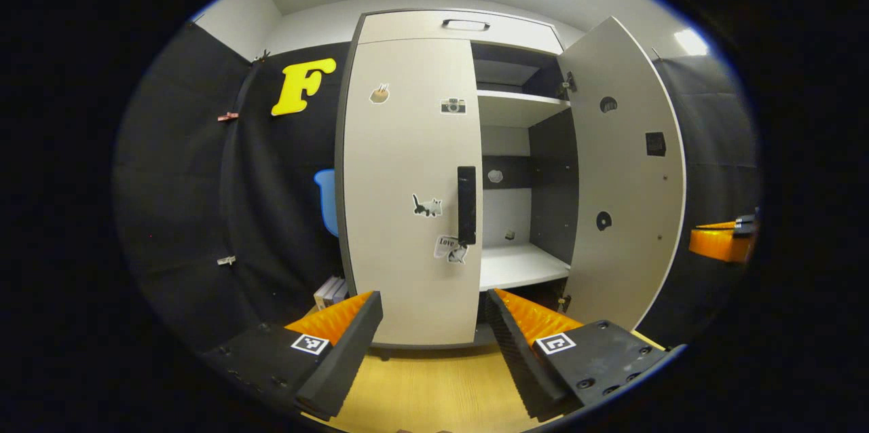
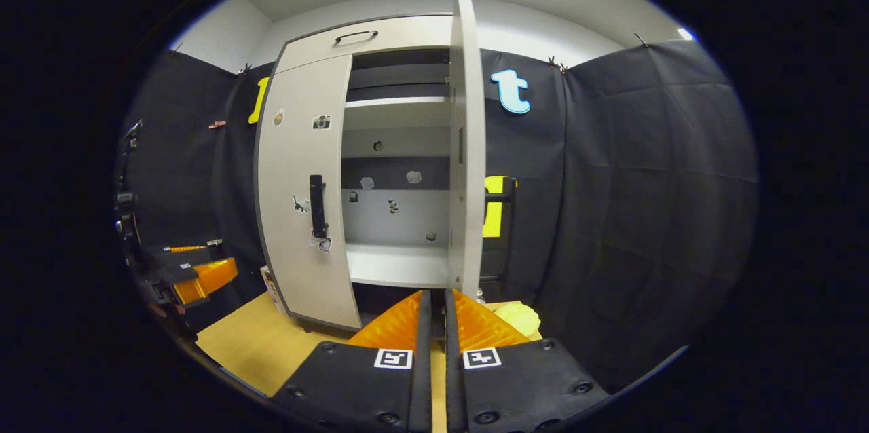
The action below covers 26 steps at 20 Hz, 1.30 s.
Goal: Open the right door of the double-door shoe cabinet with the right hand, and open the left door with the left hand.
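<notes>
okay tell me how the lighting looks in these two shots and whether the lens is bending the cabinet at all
Left gripper view: ceiling lights blow out to white glare, the cabinet's interior shelves stay evenly lit, and the closed left door bows outward. Right gripper view: dimmer overall, the open right door is seen nearly edge-on and sharp, and the left door's outer edge curves strongly from fisheye distortion.

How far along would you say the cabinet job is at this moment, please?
About halfway. Done: the right door stands swung open, showing the shelves. In hand: the left gripper is open, aimed at the left door below its black handle. Left: grasping that handle and pulling the door open. The right gripper is nearly closed, holding nothing.
</notes>
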{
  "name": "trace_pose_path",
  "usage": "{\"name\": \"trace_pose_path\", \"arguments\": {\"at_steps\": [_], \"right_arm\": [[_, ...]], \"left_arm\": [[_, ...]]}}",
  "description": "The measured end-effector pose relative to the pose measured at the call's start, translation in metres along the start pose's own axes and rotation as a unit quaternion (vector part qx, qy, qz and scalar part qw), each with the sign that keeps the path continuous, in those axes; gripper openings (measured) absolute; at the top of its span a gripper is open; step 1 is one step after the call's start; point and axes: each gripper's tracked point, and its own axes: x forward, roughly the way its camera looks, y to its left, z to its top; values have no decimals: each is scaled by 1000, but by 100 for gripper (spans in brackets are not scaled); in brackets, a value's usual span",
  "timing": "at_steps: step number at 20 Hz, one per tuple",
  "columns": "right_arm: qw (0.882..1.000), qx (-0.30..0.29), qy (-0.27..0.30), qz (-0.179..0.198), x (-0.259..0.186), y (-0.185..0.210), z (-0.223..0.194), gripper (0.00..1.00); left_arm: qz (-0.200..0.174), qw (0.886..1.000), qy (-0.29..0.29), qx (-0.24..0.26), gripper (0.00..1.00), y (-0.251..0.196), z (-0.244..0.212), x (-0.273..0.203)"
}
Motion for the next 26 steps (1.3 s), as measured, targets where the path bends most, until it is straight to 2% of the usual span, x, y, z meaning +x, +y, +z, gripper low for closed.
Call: {"name": "trace_pose_path", "arguments": {"at_steps": [1, 2, 3, 4, 5, 6, 7, 9, 10, 11, 14, 16, 18, 23, 26], "right_arm": [[1000, 7, 0, -1, -2, 13, -5, 15], [1000, 22, 3, 2, 2, 27, -11, 25], [999, 37, 12, 5, 2, 40, -19, 40], [998, 52, 17, 9, 6, 50, -28, 44], [998, 60, 23, 10, 9, 59, -34, 65], [998, 62, 31, 8, 12, 63, -43, 73], [998, 59, 34, 5, 11, 66, -47, 88], [998, 52, 31, -7, 14, 68, -52, 89], [998, 48, 27, -11, 15, 67, -54, 93], [999, 45, 22, -15, 15, 67, -52, 100], [999, 44, 3, -11, 20, 70, -49, 99], [998, 57, -7, 8, 22, 78, -48, 100], [999, 40, -1, 28, 30, 84, -55, 99], [996, 27, 7, 88, 44, 94, -64, 99], [994, 31, 1, 108, 51, 96, -62, 99]], "left_arm": [[-6, 1000, -4, -2, 95, 3, 3, 10], [-15, 1000, -8, -9, 95, 5, 6, 20], [-24, 1000, -12, -14, 95, 7, 10, 28], [-30, 999, -15, -13, 95, 11, 14, 34], [-35, 999, -19, -9, 95, 15, 17, 41], [-40, 999, -21, -3, 95, 18, 21, 48], [-44, 999, -24, 5, 95, 19, 23, 56], [-45, 999, -18, 10, 95, 21, 23, 77], [-49, 999, -14, 5, 95, 19, 23, 87], [-54, 998, -12, -4, 95, 15, 25, 96], [-68, 997, -19, -8, 95, 1, 39, 122], [-58, 998, -30, 4, 95, -4, 49, 139], [-55, 998, -30, 5, 97, -15, 54, 156], [-38, 999, -22, 13, 92, -37, 56, 188], [-33, 999, -9, 16, 80, -47, 49, 203]]}}
